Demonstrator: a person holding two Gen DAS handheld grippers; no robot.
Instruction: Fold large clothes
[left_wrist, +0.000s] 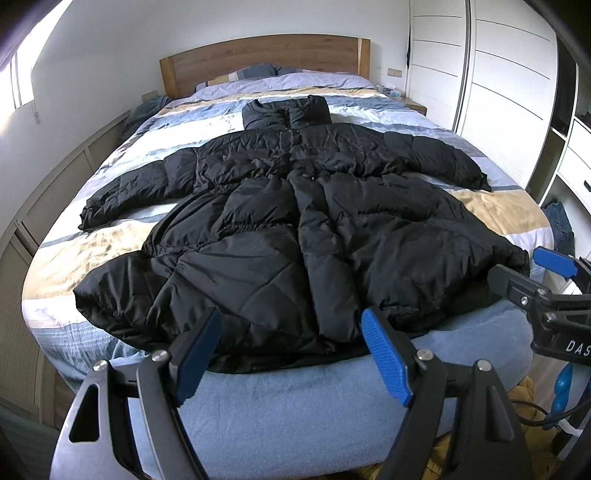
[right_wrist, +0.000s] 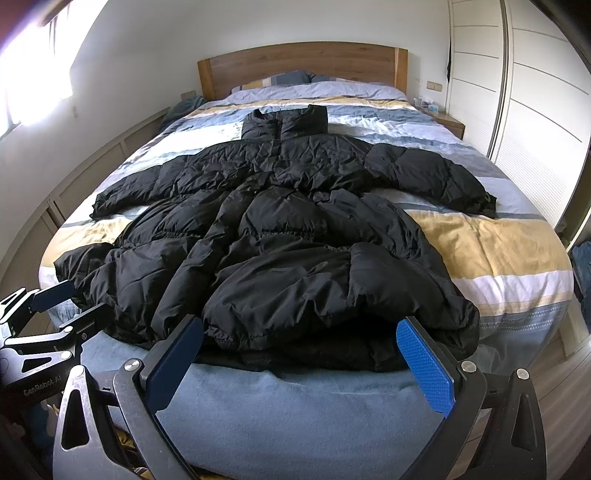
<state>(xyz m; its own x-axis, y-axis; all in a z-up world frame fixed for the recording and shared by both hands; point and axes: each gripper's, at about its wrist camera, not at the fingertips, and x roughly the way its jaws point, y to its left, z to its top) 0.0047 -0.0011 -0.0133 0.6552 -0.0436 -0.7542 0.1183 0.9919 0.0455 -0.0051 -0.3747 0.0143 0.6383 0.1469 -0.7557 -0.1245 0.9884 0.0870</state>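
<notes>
Daylight only, source is a window (right_wrist: 37, 62) at 10 o'clock in both views, blown out to white in the right wrist view. White walls bright, even. Black coat (left_wrist: 295, 221) underexposed; quilting readable only via sheen highlights. Soft shadows, no hard edges. Strong fisheye: wardrobe (left_wrist: 509, 81) lines and bed (right_wrist: 498, 258) edges bow toward the rim, corners vignetted black. Focus sharp centre, softer at frame edges.

coat (left_wrist: 295, 229): black quilted cloth, slight sheen | headboard (left_wrist: 266, 55): matt wood | fingers (right_wrist: 424, 369): blue ribbed pads
</notes>
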